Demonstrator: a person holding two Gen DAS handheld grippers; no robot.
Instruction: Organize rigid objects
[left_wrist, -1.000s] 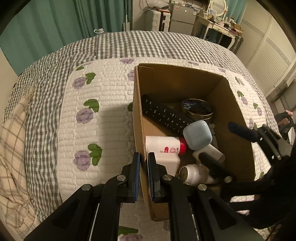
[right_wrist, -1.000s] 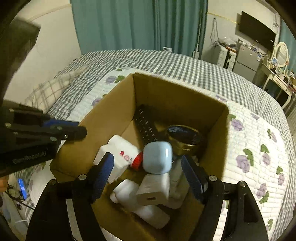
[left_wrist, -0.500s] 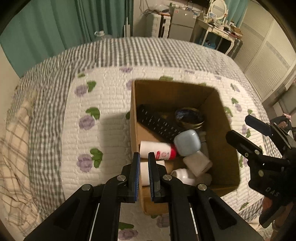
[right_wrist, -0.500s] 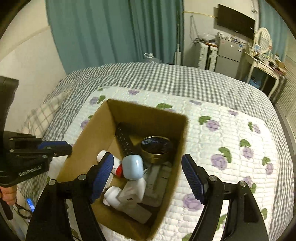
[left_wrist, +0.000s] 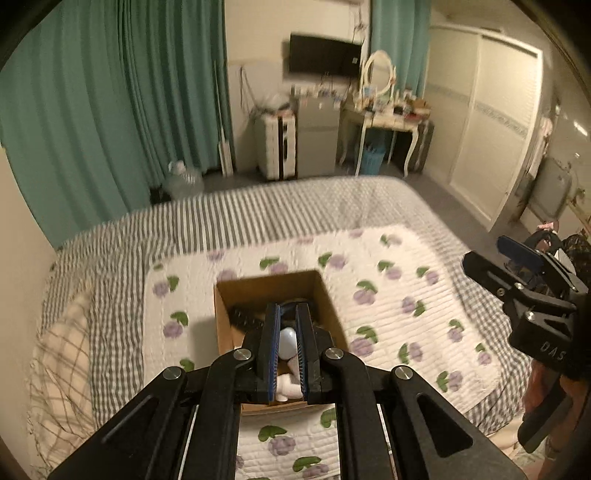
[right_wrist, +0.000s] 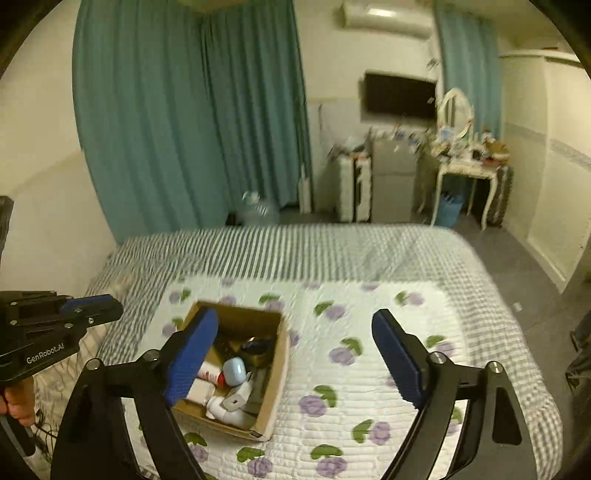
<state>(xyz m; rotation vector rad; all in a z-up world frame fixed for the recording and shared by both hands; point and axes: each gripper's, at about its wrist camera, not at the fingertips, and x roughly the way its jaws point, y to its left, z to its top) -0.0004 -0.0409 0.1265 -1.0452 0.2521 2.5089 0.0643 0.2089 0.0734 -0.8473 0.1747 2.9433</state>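
Brown cardboard box (left_wrist: 225, 314) is sitting on the flowery quilt (left_wrist: 388, 295) on the bed, and the left gripper (left_wrist: 287, 354) is hanging above it with its blue pads nearly together and nothing between them. A light blue case (left_wrist: 287, 341) is peeking through the thin gap, lying down in the box. From the right wrist, the right gripper (right_wrist: 295, 354) is spreading its fingers wide and holding nothing. The box (right_wrist: 275, 373) is sitting below its left finger, with a red-capped white bottle (right_wrist: 210, 371), the blue case (right_wrist: 235, 369) and a white charger (right_wrist: 236, 398) lying inside.
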